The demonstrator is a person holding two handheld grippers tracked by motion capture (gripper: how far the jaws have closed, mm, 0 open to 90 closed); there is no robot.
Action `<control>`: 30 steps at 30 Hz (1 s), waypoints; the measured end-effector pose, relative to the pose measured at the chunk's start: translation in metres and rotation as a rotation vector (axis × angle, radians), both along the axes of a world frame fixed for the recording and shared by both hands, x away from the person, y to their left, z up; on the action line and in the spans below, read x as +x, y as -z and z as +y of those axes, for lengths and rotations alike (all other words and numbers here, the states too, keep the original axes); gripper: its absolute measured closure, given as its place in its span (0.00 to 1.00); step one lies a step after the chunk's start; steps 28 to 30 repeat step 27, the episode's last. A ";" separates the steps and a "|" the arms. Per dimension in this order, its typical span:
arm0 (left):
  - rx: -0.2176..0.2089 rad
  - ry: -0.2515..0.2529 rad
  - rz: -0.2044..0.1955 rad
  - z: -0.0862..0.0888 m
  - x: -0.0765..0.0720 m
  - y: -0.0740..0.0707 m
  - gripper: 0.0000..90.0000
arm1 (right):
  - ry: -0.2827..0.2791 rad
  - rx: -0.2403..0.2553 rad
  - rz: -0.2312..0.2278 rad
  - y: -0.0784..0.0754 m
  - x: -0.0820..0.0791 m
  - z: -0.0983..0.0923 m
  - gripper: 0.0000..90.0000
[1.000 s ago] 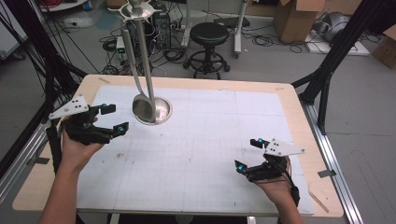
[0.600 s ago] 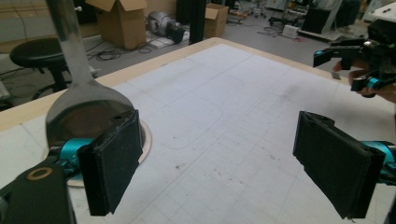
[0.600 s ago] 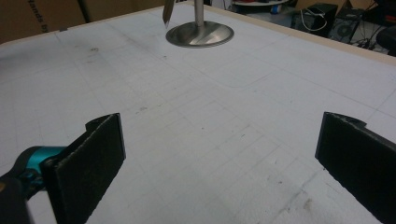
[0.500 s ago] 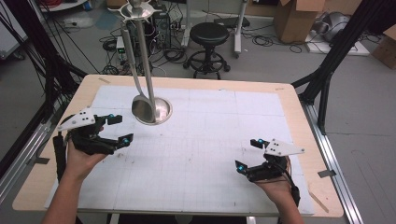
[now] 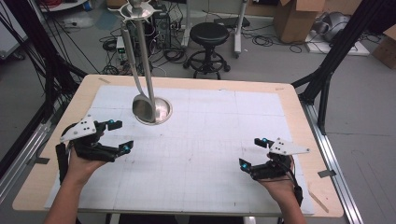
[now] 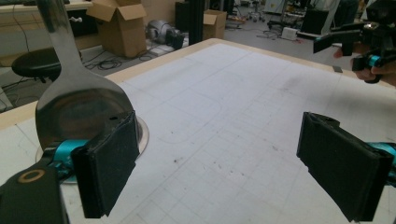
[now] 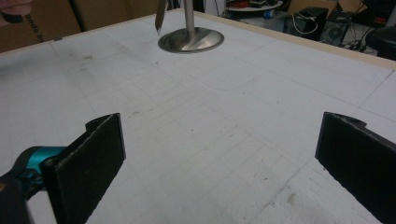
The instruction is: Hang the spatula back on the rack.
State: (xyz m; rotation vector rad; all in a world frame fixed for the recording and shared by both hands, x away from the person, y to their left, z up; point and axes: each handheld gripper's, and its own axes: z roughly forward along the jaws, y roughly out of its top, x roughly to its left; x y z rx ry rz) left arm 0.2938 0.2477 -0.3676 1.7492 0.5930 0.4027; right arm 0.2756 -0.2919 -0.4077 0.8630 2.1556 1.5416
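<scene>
A steel ladle (image 5: pixel 143 108) hangs from a steel stand whose round base (image 5: pixel 161 111) sits at the back left of the white gridded mat (image 5: pixel 210 140). My left gripper (image 5: pixel 122 136) is held open over the mat's left side, in front of and left of the ladle, holding nothing. In the left gripper view the ladle bowl (image 6: pixel 79 107) hangs close behind the left jaw of that gripper (image 6: pixel 219 168). My right gripper (image 5: pixel 252 152) is open and holds nothing near the front right. In the right gripper view its jaws (image 7: pixel 219 158) stand wide apart, with the stand base (image 7: pixel 190 39) far ahead.
The mat lies on a wooden table (image 5: pixel 289 93) framed by black posts (image 5: pixel 327 79). Behind the table stand a black stool (image 5: pixel 208 37), cardboard boxes (image 5: pixel 294 18) and cables on the floor. In the left gripper view the other gripper (image 6: pixel 359 42) shows at the top right.
My left gripper has moved toward the table's front edge and slightly right, away from the ladle. The right gripper has stayed put.
</scene>
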 end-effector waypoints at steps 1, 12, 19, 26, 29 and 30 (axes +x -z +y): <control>-0.003 -0.004 0.005 0.000 0.000 0.001 0.14 | -0.001 0.002 0.001 0.000 0.000 0.000 0.00; -0.018 0.004 -0.004 -0.001 0.000 0.001 0.14 | -0.003 -0.004 -0.002 0.000 -0.001 0.001 0.00; -0.025 0.000 -0.004 -0.001 0.000 0.001 0.14 | -0.003 -0.008 0.001 0.000 -0.001 0.002 0.00; -0.029 0.003 -0.004 -0.002 0.002 0.002 0.14 | -0.007 -0.007 -0.002 -0.001 -0.003 0.003 0.00; -0.024 0.004 -0.001 -0.002 0.003 0.003 0.14 | -0.007 -0.007 -0.005 -0.002 -0.004 0.003 0.00; -0.024 0.004 -0.001 -0.002 0.003 0.003 0.14 | -0.007 -0.007 -0.005 -0.002 -0.004 0.003 0.00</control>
